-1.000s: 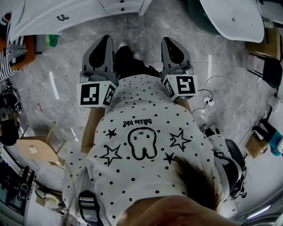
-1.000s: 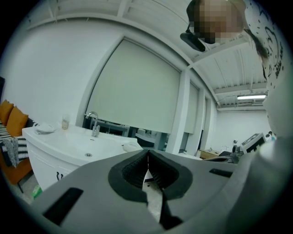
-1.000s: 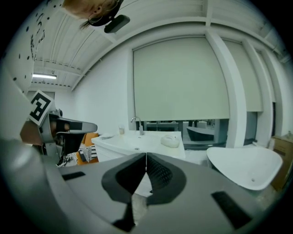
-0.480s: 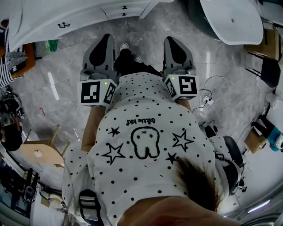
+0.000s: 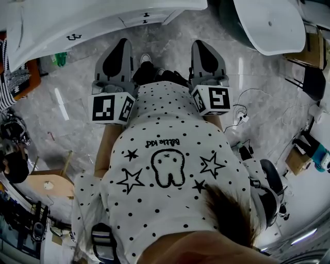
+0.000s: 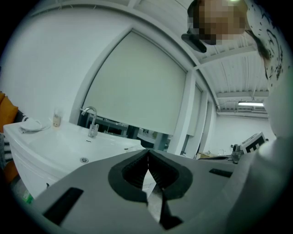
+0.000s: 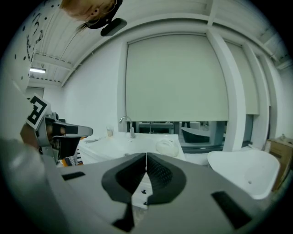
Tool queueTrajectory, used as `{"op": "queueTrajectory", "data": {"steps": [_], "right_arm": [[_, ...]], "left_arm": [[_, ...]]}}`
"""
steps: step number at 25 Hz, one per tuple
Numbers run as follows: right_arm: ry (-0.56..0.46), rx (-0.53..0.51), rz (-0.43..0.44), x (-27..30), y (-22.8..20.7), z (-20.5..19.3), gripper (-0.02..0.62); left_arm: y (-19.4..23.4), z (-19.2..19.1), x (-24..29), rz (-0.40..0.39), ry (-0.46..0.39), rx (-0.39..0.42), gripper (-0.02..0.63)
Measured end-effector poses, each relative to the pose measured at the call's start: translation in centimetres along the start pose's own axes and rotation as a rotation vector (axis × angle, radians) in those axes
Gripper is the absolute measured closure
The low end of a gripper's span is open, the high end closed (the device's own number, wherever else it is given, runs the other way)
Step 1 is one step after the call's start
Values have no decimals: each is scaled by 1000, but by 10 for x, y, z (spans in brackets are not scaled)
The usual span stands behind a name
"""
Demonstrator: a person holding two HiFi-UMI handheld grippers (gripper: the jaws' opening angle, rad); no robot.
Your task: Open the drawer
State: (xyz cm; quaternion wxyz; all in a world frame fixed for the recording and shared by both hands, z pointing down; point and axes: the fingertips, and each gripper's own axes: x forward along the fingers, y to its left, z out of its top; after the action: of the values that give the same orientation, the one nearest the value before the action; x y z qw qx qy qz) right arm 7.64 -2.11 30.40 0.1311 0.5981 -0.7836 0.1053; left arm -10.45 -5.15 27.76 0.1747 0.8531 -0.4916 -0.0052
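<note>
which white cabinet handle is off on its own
The wider dark handle at the head view's left; the two small handles sit stacked farther right.

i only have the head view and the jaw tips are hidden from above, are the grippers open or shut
Observer: The left gripper is shut, its jaws together with nothing between them.
Operator: and the right
Observer: The right gripper is shut and empty too.
Operator: which one faces the drawers
Observer: The right one. In its own view two dark drawer handles show just below its closed tips, and it is not touching them.
</note>
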Motion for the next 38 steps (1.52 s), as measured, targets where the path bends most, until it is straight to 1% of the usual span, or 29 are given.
{"op": "queueTrajectory", "data": {"steps": [4,12,14,18,20,26,32,38], "right_arm": [[0,14,-16,5,-1,3,581],[6,15,3,24,-4,6,581],[10,21,15,30,-21,8,581],[13,24,48,48,-87,19,581],[16,19,67,52,-104,23,581],[12,0,128,56,-92,23,581],[-15,-22,167,64,-88,29,581],[-26,-43,171,65,-88,33,581]], "left_arm": [[5,4,6,-9,3,3,601],[18,3,16,25,14,-7,600],[9,5,32,28,19,-4,601],[-29,11,91,52,19,4,600],[-39,14,105,71,14,-1,600],[-35,14,98,104,-4,-6,600],[-30,19,90,145,-42,-3,601],[-20,20,85,175,-58,-11,601]]}}
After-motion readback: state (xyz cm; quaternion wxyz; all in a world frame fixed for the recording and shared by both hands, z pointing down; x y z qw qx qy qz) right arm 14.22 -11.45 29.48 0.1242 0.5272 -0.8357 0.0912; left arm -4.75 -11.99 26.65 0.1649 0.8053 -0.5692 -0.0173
